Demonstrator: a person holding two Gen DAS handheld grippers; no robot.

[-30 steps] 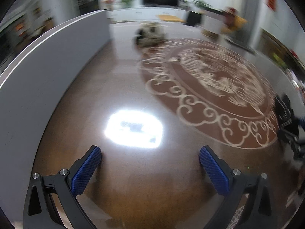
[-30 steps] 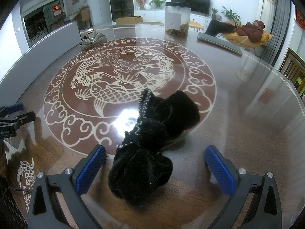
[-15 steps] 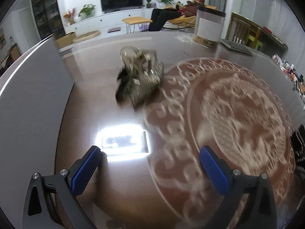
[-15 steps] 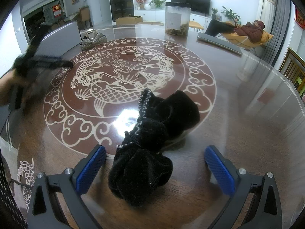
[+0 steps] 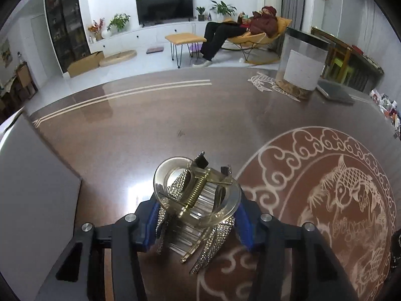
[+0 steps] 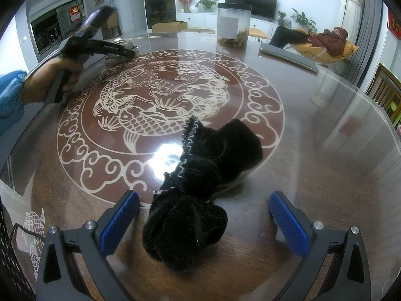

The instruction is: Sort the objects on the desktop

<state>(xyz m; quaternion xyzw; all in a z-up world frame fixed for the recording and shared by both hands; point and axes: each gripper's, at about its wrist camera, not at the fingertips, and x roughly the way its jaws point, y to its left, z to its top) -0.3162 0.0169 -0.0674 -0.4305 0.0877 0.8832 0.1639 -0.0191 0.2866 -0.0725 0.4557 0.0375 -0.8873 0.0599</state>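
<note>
My left claw (image 5: 198, 222) has its blue pads pressed in against a rhinestone hair clip (image 5: 196, 209), a clear-bodied one with a brass spring showing on top. The clip sits just outside the rim of the fish medallion (image 5: 345, 200) inlaid in the tabletop (image 5: 140, 130); I cannot tell whether it is lifted or touching the glossy surface. From the right wrist view, that claw shows at the far edge of the medallion, beside the grey panel.

My right claw (image 6: 204, 215) stands wide, both pads well apart, with a black velvet bow (image 6: 200, 185) lying between them on the near edge of the medallion (a soft, floppy thing, likely to sag when raised). Nothing is gripped on that side.

So I judge the step in hand to be the pick-up of the clip, with the bow waiting. Next calls for lifting the clip clear without letting it twist in the pads, since its curved plastic looks slippery, then carrying it to wherever clips belong; no sorting container is visible to me here.
</note>
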